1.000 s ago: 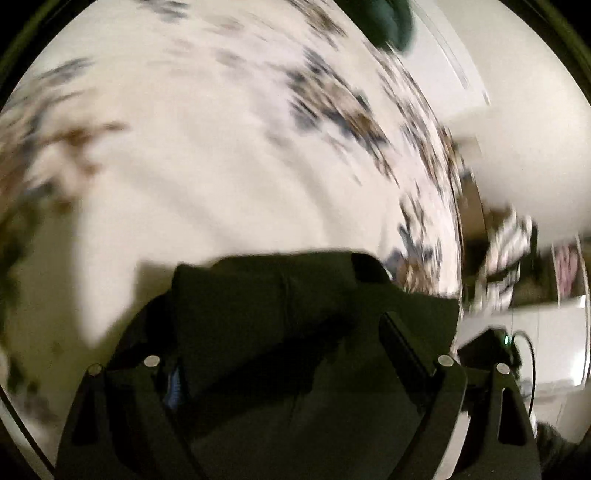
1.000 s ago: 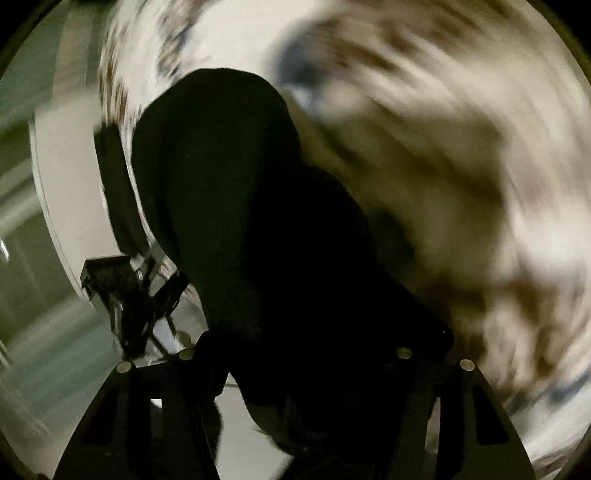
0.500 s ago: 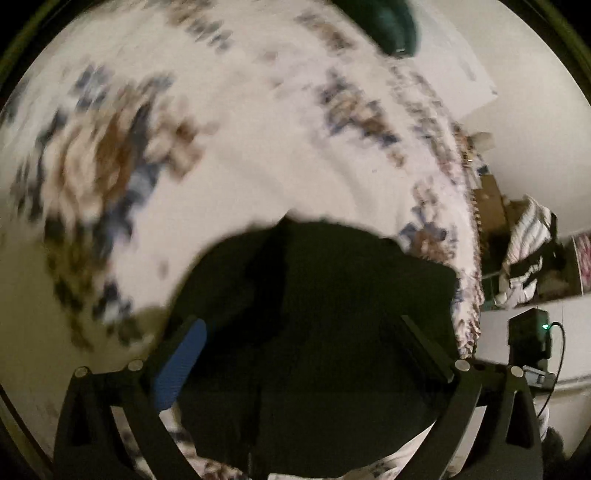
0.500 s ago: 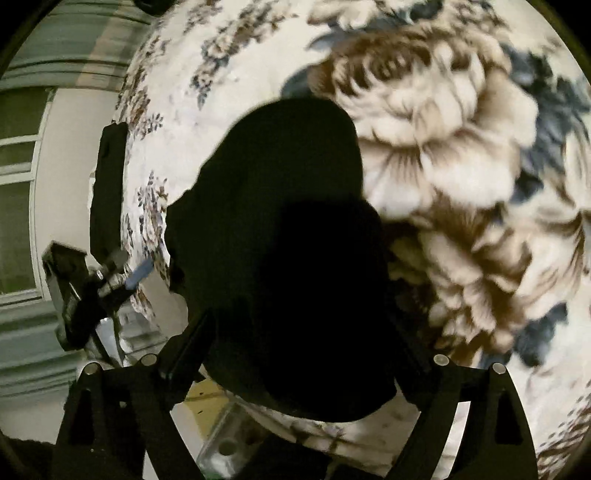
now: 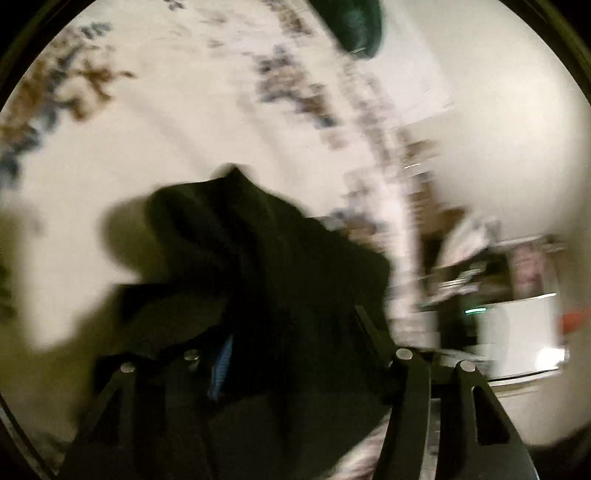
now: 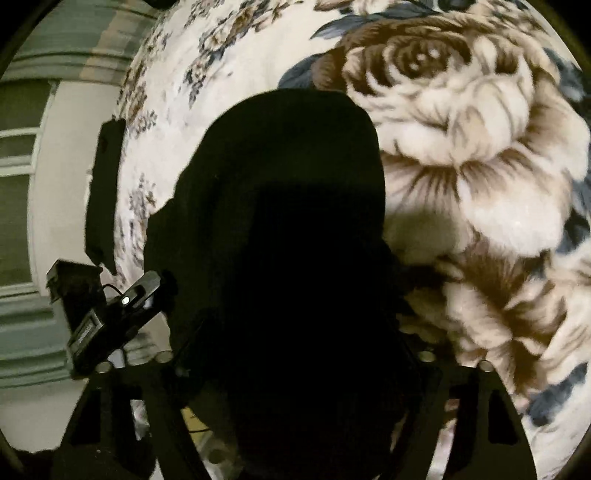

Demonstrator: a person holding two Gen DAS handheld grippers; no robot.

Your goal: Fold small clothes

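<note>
The small black cloth garment [image 6: 280, 229] lies on the cream plush blanket with large brown and blue roses [image 6: 480, 155], near the blanket's edge, with its near part drawn up between the fingers of both tools. In the right wrist view it reads as a rounded dark mass with one layer overlapping another. In the left wrist view, which is blurred, it is bunched and ridged [image 5: 240, 251], not flat.

The left gripper [image 5: 291, 350] has just been closing, with black cloth between its fingers; a blue pad shows at the left finger. Whether the pads actually press on the cloth cannot be told through the blur. The right gripper [image 6: 295, 354] has likewise just been closing, with cloth filling the gap between its fingers. These are lost in the black of the fabric, so a firm hold cannot be confirmed. The left tool appears at the left of the right wrist view, at the garment's side.

Assessment: the fold is under way, not finished. One layer appears laid over, but the piece is still rumpled and apparently in hand. Remaining work, as judged: lay the layer down square, flatten it and let go.

Beyond the garment, a dark green rounded object [image 5: 351, 26] sits at the far end of the blanket. A pale wall and cluttered shelving lie past the edge.
</note>
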